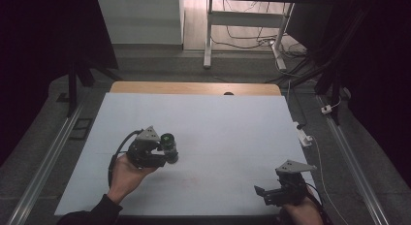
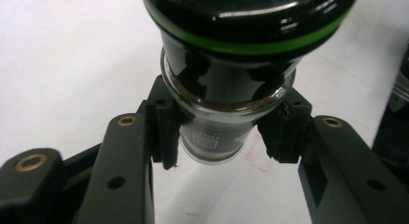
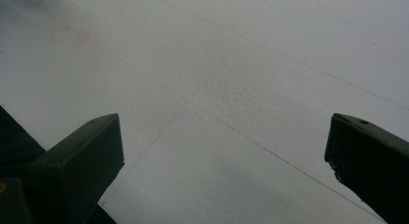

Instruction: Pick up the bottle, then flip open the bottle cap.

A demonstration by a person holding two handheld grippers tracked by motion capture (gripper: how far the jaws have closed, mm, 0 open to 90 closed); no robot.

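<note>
Between the left gripper (image 2: 219,137) pads sits a clamped dark jar (image 2: 226,89), green-banded, seemingly glass.

A dark glass jar (image 2: 217,103) with a green-ringed black lid, clamped, tilted.

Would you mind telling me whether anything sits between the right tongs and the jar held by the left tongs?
Nothing visible does: only bare white table lies between the open right tongs and the dark jar clamped in the left tongs.

Bare table (image 1: 218,123) around jar (image 1: 168,146)
</note>
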